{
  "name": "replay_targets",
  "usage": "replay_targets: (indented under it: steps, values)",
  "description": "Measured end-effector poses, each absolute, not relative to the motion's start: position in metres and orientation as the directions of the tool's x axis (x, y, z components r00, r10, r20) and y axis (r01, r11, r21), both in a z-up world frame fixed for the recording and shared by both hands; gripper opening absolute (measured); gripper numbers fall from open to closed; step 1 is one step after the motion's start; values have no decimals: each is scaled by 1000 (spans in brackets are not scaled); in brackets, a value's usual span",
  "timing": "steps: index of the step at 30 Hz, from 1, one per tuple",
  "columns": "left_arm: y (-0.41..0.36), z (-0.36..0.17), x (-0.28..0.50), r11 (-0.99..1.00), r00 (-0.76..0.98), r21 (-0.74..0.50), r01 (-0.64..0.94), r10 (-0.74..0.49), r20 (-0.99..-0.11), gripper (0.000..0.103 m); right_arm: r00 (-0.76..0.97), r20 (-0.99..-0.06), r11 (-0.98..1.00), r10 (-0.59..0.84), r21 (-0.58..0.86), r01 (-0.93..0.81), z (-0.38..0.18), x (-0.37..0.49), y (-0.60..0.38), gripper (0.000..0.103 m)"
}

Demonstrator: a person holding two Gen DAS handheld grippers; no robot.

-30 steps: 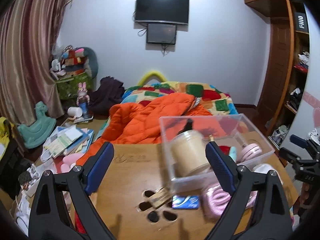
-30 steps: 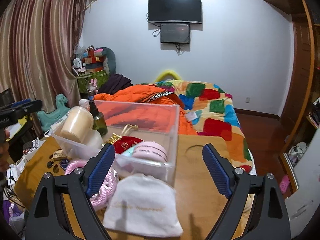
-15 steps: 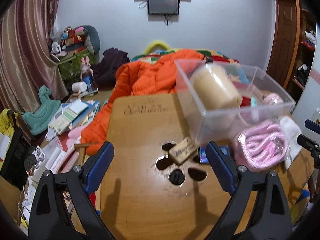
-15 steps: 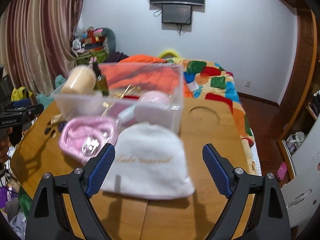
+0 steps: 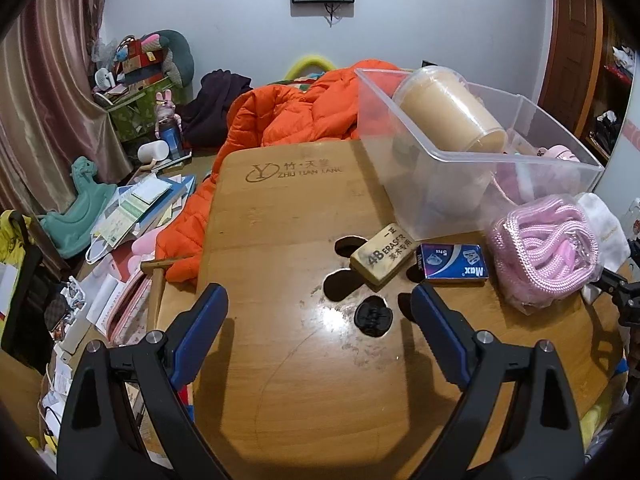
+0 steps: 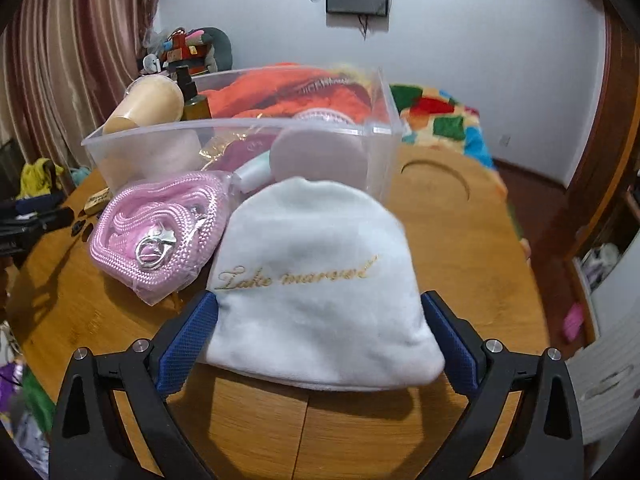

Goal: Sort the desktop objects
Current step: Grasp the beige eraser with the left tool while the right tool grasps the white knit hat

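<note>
My right gripper (image 6: 319,305) hangs low over the wooden table (image 6: 460,240), its jaws opening. A white velvet pouch (image 6: 320,264) with gold script lies between its fingers, which flank the pouch's near end. Left of the pouch sits a bagged pink rope (image 6: 160,236). Behind both stands a clear bin (image 6: 240,126) holding a beige jar (image 6: 148,100), a dark bottle (image 6: 194,98) and a pink round case (image 6: 320,152). My left gripper (image 5: 316,300) is open and empty above the table (image 5: 280,220). Ahead of it lie an eraser (image 5: 382,256), a blue Max box (image 5: 454,266) and the pink rope (image 5: 544,248).
Dark cut-out holes (image 5: 344,284) pierce the tabletop near the eraser. An orange jacket (image 5: 288,112) lies on the bed behind the table. Books and toys litter the floor (image 5: 120,216) off the table's left edge. A round groove (image 6: 436,176) marks the table's right part.
Both grippers have sunk toward the table and tipped downward. The white pouch now lies between the right fingers, which stand wider apart. The eraser and blue box have come close to the left fingers.
</note>
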State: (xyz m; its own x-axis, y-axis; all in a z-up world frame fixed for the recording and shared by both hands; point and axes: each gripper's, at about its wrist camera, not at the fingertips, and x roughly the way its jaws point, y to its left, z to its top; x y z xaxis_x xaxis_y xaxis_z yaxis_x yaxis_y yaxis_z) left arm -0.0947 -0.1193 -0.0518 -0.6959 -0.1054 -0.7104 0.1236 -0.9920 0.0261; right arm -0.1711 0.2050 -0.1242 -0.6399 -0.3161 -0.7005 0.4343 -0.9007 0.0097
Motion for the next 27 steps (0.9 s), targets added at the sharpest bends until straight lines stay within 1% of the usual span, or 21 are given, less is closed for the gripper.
replay_targets:
  steps: [2, 3, 4, 8, 9, 10, 11, 13, 15, 17, 18, 20, 21, 22, 23, 24, 25, 27]
  values:
    - [-119, -52, -99, -992, -697, 28, 125, -107, -709, 94, -626, -705, -894, -334, 26, 448, -127, -171, 204, 89]
    - [-119, -52, -101, -992, -698, 27, 125, -108, -708, 94, -611, -704, -879, -361, 39, 475, -127, -169, 203, 76]
    - [-118, -52, -104, -992, -699, 25, 124, -105, -708, 94, -605, -701, -872, -376, 47, 487, -127, -167, 203, 69]
    - [-113, -50, -115, -994, -703, 34, 105, -98, -704, 93, -613, -693, -865, -380, 31, 500, -125, -164, 198, 59]
    - [-111, -50, -117, -995, -705, 40, 97, -97, -702, 91, -613, -690, -865, -385, 39, 499, -124, -164, 200, 56]
    - [-108, -50, -118, -995, -707, 49, 89, -97, -701, 87, -612, -687, -866, -391, 48, 498, -124, -164, 203, 53]
    - [-104, -51, -121, -995, -706, 64, 77, -99, -701, 83, -614, -684, -867, -393, 54, 495, -123, -164, 205, 52]
    - [-98, -54, -126, -994, -697, 88, 64, -107, -709, 80, -623, -679, -874, -387, 55, 484, -122, -164, 209, 48]
    - [-98, -53, -129, -996, -696, 65, 55, -85, -713, 74, -639, -671, -882, -376, 47, 469, -120, -168, 215, 43]
    - [-96, -52, -133, -996, -694, 70, 52, -87, -714, 66, -641, -666, -884, -381, 59, 463, -116, -170, 220, 39]
    - [-96, -52, -134, -997, -692, 66, 48, -81, -717, 64, -641, -663, -886, -387, 74, 458, -114, -171, 225, 37]
    - [-93, -54, -137, -998, -680, 51, 24, -54, -732, 51, -642, -661, -890, -388, 88, 448, -113, -173, 229, 35]
    - [-91, -56, -138, -999, -671, 48, 14, -45, -740, 49, -644, -659, -892, -387, 92, 442, -112, -174, 232, 34]
    - [-90, -55, -137, -999, -675, 41, 6, -35, -737, 41, -646, -657, -894, -388, 99, 436, -112, -174, 236, 34]
    - [-87, -54, -137, -999, -676, 47, -4, -32, -736, 37, -648, -654, -896, -390, 106, 431, -111, -176, 237, 33]
    - [-84, -54, -136, -998, -677, 55, -6, -37, -735, 36, -649, -649, -896, -397, 121, 427, -110, -176, 241, 32]
    - [-83, -54, -136, -998, -679, 60, -4, -41, -733, 32, -649, -644, -895, -404, 134, 424, -109, -176, 243, 31]
    - [-81, -55, -135, -998, -680, 59, 4, -45, -732, 31, -656, -633, -896, -413, 150, 419, -106, -176, 247, 29]
